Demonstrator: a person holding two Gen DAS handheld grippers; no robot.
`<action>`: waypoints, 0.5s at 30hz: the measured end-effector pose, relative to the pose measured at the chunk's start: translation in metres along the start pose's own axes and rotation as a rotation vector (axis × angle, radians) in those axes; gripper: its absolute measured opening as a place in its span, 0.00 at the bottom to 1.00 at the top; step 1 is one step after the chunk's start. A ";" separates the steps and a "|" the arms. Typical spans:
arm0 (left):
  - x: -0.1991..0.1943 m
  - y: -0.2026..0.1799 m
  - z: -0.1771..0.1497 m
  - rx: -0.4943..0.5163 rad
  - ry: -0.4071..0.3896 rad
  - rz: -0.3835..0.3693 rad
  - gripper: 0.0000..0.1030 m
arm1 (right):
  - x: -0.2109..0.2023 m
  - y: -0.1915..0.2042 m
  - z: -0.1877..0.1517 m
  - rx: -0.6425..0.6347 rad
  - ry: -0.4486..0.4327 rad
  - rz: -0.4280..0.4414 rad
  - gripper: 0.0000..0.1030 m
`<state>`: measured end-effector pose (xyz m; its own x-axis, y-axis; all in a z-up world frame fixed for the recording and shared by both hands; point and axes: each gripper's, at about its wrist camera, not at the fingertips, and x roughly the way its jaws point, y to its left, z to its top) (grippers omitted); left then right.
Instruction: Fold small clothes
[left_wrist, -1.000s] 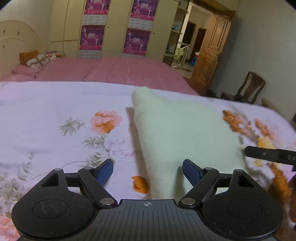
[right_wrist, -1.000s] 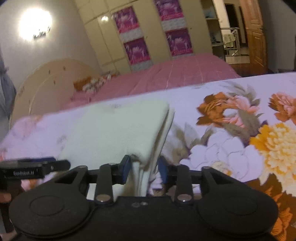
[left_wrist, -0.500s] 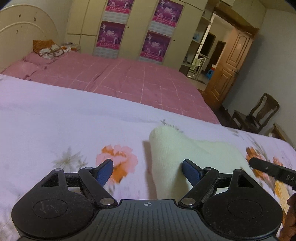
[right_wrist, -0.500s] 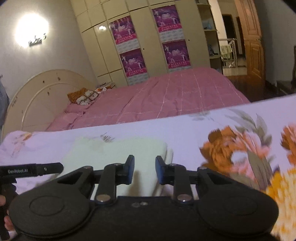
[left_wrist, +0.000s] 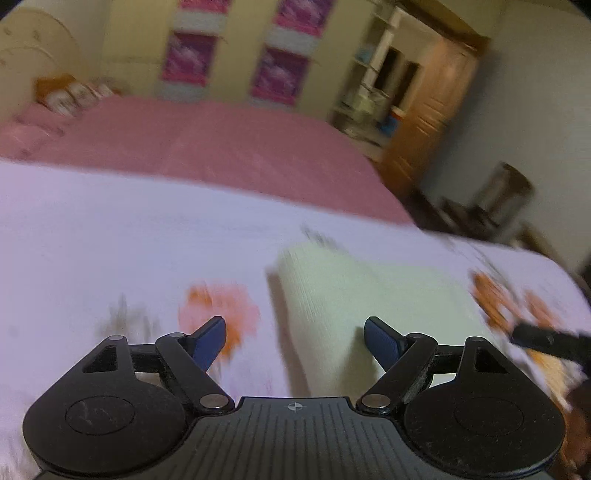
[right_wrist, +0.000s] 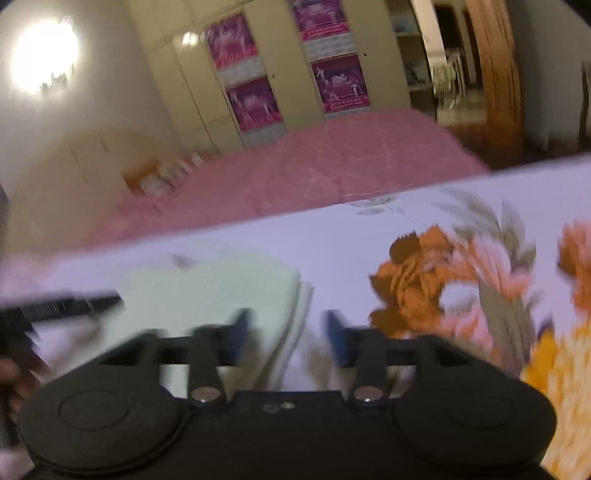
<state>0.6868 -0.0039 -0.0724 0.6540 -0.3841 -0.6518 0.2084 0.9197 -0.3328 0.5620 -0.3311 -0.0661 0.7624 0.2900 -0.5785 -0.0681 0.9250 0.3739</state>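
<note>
Two wrist views look across a bed covered by a pale lilac sheet (left_wrist: 110, 236) printed with orange and pink flowers. Both views are blurred.

One folded cloth (left_wrist: 354, 295), pale cream-green, lies flat on the sheet. In the left view it sits just ahead of the left gripper (left_wrist: 294, 334), reaching back between the two blue-tipped fingers (left_wrist: 210, 338) and nearer to the right-hand one. The jaws stand wide apart and neither pad touches the cloth. The tip of the other tool shows as a dark bar at the right edge.

In the right view the cloth (right_wrist: 221, 291) lies ahead and to the left of the right gripper (right_wrist: 288, 328). Its stacked right edge, showing several layers, runs down into the gap between the fingers. These jaws have just been opening and now stand apart, the pads clear of the cloth. The cloth rests on the sheet, gripped by neither tool. A dark bar of the left tool crosses the left edge, with part of a hand (right_wrist: 11, 380) below it.

Behind the flowered sheet lies one pink bedspread (right_wrist: 314, 170). Beyond it stands a cream wardrobe (right_wrist: 280, 66) bearing four magenta posters, two above two. One lamp (right_wrist: 44, 55) glows on the wall at upper left, and one wooden door (left_wrist: 432, 110) stands at the right.
</note>
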 end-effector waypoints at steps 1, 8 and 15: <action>-0.006 0.005 -0.006 -0.018 0.019 -0.048 0.80 | -0.008 -0.009 -0.004 0.043 0.017 0.042 0.73; 0.003 0.019 -0.023 -0.122 0.141 -0.219 0.80 | 0.002 -0.042 -0.024 0.342 0.173 0.278 0.72; 0.022 -0.012 -0.022 -0.094 0.143 -0.210 0.73 | 0.019 -0.016 -0.021 0.261 0.193 0.234 0.71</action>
<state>0.6822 -0.0253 -0.0975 0.4929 -0.5792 -0.6493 0.2560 0.8097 -0.5280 0.5642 -0.3349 -0.0982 0.6087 0.5497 -0.5721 -0.0414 0.7421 0.6690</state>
